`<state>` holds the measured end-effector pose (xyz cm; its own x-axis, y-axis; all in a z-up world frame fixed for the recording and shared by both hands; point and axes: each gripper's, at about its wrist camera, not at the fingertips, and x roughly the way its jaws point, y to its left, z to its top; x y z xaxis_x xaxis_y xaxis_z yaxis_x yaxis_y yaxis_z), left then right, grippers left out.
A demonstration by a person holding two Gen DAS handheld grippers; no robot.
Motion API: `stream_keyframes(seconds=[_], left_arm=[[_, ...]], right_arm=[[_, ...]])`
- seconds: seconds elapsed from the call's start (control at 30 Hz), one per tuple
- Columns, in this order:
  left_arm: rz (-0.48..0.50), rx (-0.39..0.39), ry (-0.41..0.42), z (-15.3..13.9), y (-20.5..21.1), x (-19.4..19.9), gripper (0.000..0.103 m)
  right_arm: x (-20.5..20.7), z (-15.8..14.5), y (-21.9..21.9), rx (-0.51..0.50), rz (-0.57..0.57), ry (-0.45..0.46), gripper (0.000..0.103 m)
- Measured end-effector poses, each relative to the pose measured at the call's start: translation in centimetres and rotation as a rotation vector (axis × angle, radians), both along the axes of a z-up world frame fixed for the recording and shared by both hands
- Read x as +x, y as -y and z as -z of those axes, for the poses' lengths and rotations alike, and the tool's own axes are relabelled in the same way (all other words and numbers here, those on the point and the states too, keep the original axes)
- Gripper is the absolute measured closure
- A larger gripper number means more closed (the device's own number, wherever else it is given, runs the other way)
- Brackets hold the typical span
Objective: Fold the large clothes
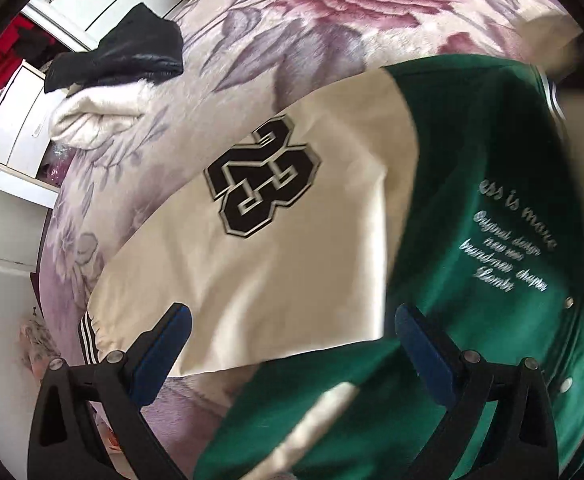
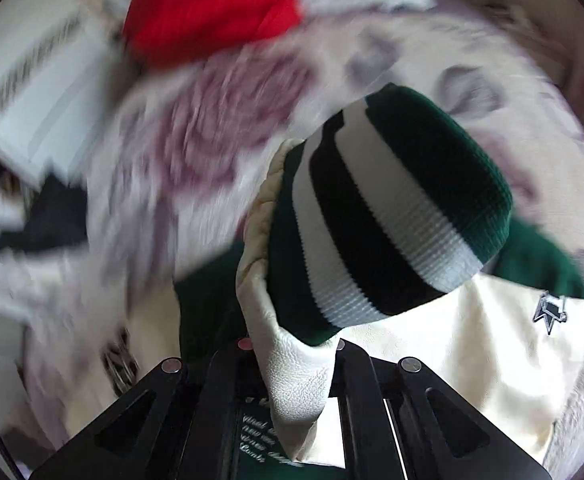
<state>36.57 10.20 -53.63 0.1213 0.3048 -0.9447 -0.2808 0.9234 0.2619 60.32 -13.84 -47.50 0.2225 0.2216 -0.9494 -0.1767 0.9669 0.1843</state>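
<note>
On the bed (image 1: 331,24), one green-and-cream jacket (image 1: 299,240) lies partly folded.
Left gripper (image 1: 292,354) hangs released above the jacket, its two blue pads (image 1: 160,356) wide apart and touching nothing. Right gripper (image 2: 292,360) is clenched on the jacket's cream sleeve (image 2: 288,360), striped cuff (image 2: 387,208) raised. Two other garments, one black (image 1: 120,52), one white (image 1: 100,116), lie piled beyond.

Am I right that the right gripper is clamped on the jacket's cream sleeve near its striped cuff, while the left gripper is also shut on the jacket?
Not quite: the left gripper is open, its blue pads apart above the jacket, as the left wrist view shows. The right gripper is indeed clamped on the cream sleeve near the striped cuff.
</note>
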Motion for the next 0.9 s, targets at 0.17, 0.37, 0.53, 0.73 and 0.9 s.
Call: stream_keyframes(seconds=[0.17, 0.37, 0.53, 0.73, 0.9], left_arm=[[0.025, -0.011, -0.008, 0.2, -1.0, -0.9, 0.0], [0.014, -0.074, 0.002, -0.7, -0.8, 0.7, 0.0], [0.045, -0.135, 0.08, -2.5, 2.1, 5.3, 0.0], [0.101, -0.069, 0.144, -1.6, 5.8, 12.1, 0.0], [-0.005, 0.006, 0.032, 2.8, 2.0, 13.8, 0.0]], right_arm=[[-4.5, 6.4, -2.1, 0.13, 0.018, -0.182, 0.04], [-11.8, 0.9, 9.4, 0.344, 0.294, -0.146, 0.008], [-18.4, 4.2, 19.1, 0.093, 0.509, -0.271, 0.008], [-21.9, 9.6, 25.7, -0.023, 0.621, -0.348, 0.024], [-22.6, 10.0, 28.1, -0.052, 0.783, -0.248, 0.026]])
